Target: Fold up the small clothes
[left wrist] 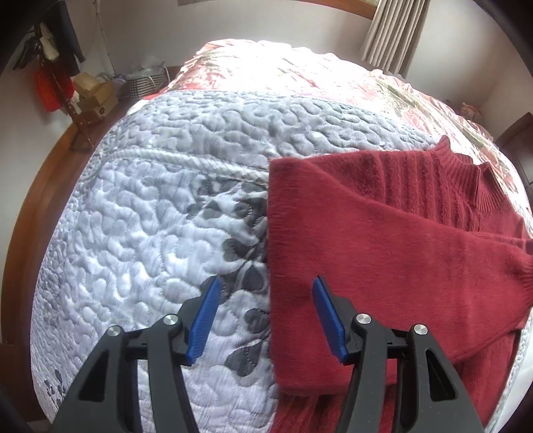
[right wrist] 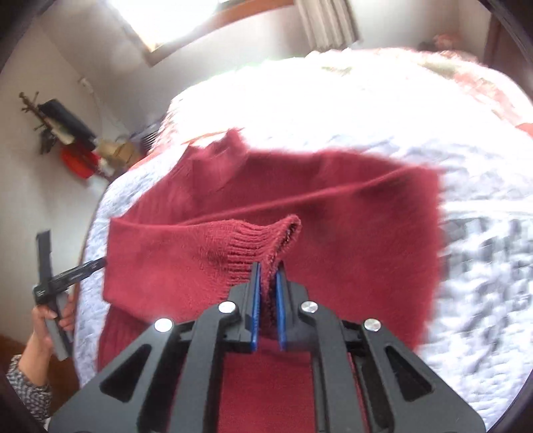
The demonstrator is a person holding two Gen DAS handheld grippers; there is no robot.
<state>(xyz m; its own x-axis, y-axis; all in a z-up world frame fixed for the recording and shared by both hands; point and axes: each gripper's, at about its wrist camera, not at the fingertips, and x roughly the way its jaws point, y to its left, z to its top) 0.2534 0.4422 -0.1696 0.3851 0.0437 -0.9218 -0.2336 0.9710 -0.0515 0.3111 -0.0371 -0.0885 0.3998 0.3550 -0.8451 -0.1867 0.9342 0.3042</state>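
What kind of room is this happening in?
Most likely a bedroom in a home. A red sweater lies on a bed with a grey quilted cover, curtains hang beside a window, and clothes hang on a coat stand against the wall.

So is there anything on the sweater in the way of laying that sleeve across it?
Nothing visible. The right gripper pinches the sleeve cuff above the sweater, whose front is bare. The left gripper hangs open at the sweater's left edge, over the quilt.

quilt (left wrist: 133, 216) bare left of sweater (left wrist: 383, 249)
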